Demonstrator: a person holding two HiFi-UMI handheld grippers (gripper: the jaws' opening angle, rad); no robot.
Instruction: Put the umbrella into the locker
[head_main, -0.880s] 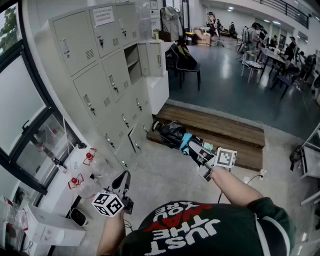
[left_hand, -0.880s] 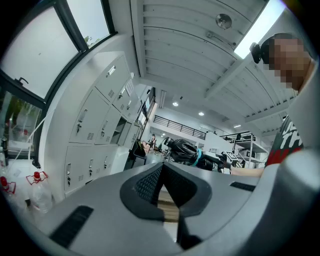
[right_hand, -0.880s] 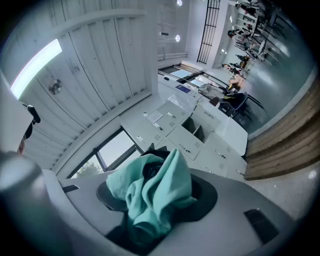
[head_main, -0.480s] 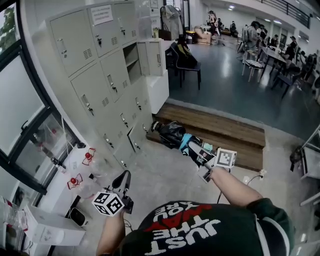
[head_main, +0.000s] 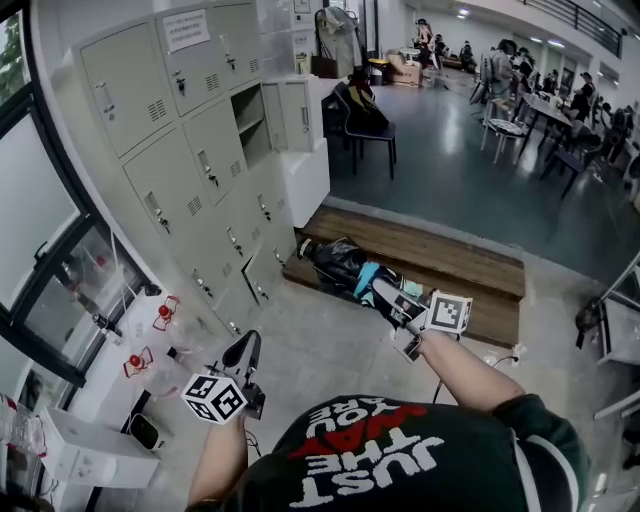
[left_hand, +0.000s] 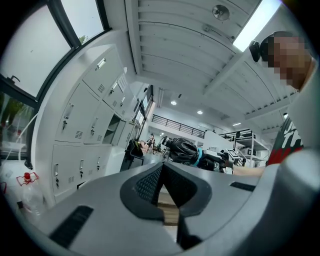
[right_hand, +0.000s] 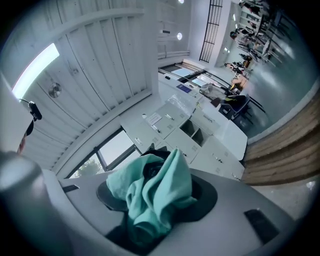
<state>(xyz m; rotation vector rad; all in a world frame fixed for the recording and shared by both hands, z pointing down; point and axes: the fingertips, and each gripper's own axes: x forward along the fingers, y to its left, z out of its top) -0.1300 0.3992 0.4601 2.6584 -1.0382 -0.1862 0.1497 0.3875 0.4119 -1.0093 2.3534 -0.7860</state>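
Observation:
The folded umbrella (head_main: 342, 262) is black with a teal strap and points toward the foot of the grey lockers (head_main: 190, 150). My right gripper (head_main: 378, 290) is shut on its handle end. In the right gripper view the teal strap (right_hand: 152, 192) bunches between the jaws, with the lockers (right_hand: 210, 145) beyond. One upper locker (head_main: 250, 118) stands open, its door (head_main: 298, 115) swung right. My left gripper (head_main: 243, 348) is held low at the left, shut and empty; its pads meet at the tips (left_hand: 162, 166). The umbrella (left_hand: 183, 150) shows ahead of it.
A wooden step (head_main: 430, 262) lies past the umbrella. A black chair with a bag (head_main: 362, 118) stands beside the open locker door. Two red-capped bottles (head_main: 165, 312) and a white box (head_main: 85, 452) sit by the window at the left. People sit at tables (head_main: 545, 105) far back.
The head view has shifted a little, so the lockers now sit further left. Both grippers and the umbrella keep nearly the same places.

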